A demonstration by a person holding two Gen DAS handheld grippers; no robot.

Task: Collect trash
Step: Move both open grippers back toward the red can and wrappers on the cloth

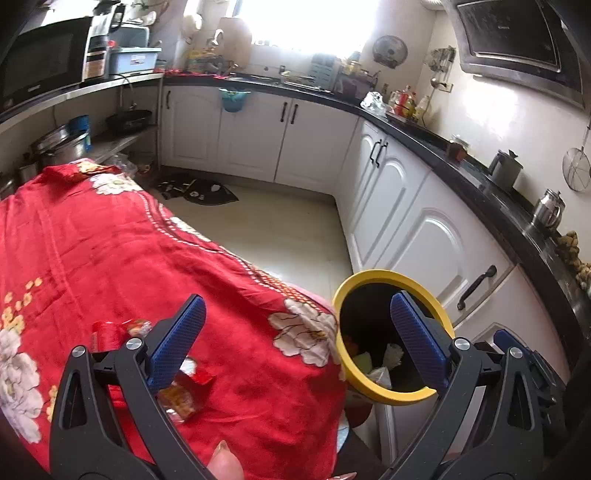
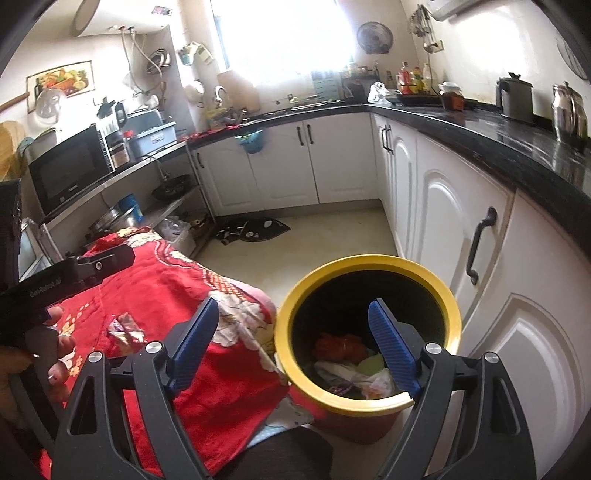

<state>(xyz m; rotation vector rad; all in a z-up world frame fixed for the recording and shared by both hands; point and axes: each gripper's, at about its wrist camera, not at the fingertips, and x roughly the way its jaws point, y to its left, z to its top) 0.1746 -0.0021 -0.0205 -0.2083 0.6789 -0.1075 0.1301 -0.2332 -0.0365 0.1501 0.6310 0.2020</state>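
Trash collection partly done: bin (image 2: 369, 400) holds several pieces.
My left gripper (image 1: 295, 343) and right gripper (image 2: 295, 349) gape empty; wrappers (image 1: 184, 398) below the left remain on the worktop (image 1: 110, 251).

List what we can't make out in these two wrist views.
- Wrappers on the red cloth: left wrist view, the left tongs cover part of the pile.
- Bin contents: right wrist view, a jumble half hidden by the right tongs.
- Bin base: cut off behind the cloth and tongs.

window (image 1: 310, 22) blown out white, wrappers (image 1: 181, 398) partly behind gripper finger, bin (image 2: 369, 266) contents perhaps crumpled paper
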